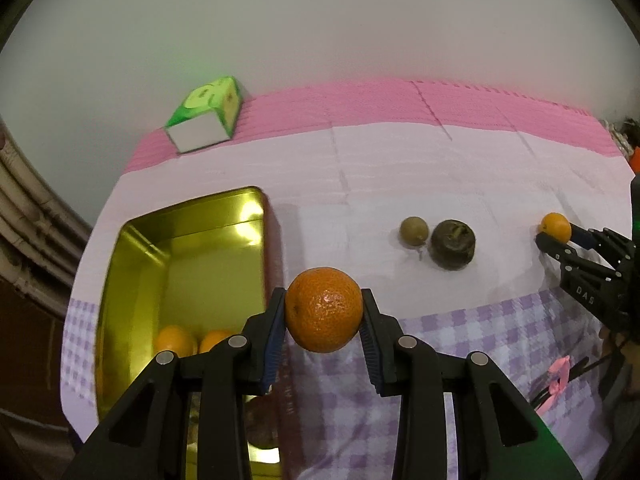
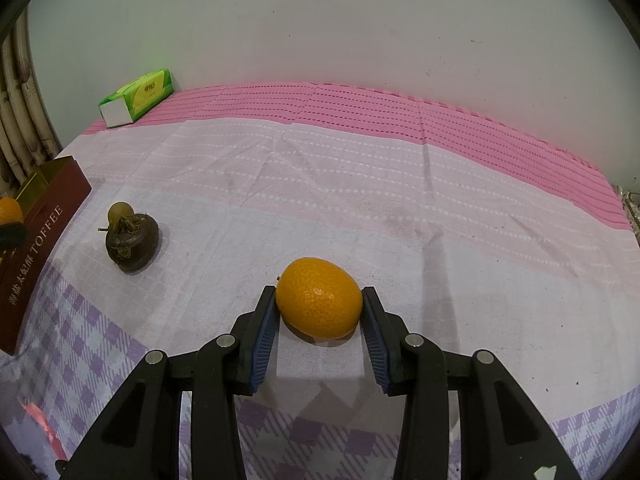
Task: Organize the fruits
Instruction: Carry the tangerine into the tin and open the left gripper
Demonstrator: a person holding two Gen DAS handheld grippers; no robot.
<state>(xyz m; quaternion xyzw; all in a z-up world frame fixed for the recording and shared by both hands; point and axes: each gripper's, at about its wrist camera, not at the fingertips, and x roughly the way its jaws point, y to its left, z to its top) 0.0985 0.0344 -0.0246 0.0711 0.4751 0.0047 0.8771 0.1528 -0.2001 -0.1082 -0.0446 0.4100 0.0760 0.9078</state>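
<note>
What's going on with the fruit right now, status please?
Left gripper shut on tangerine, lifted beside gold tin. Right gripper shut on yellow citrus, on the cloth. Nothing blocking the tin.

The tangerine (image 1: 324, 309) is deep orange with a pitted skin; the kumquat (image 2: 319, 304) is lighter, yellow-orange. The tongs (image 2: 319, 308) are black with blue ribbed pads (image 2: 262, 346). The tin (image 1: 140, 256) is shiny gold inside and dark red outside with pale lettering. The cloth (image 2: 360, 184) runs in 3 bands: bright pink, pale pink with white dotted lines, then lilac-and-white check. The tissue pack (image 2: 138, 96) is green and yellow. 1 round fruit (image 2: 132, 246) is dark brown, its smaller neighbour (image 2: 119, 211) olive.
</note>
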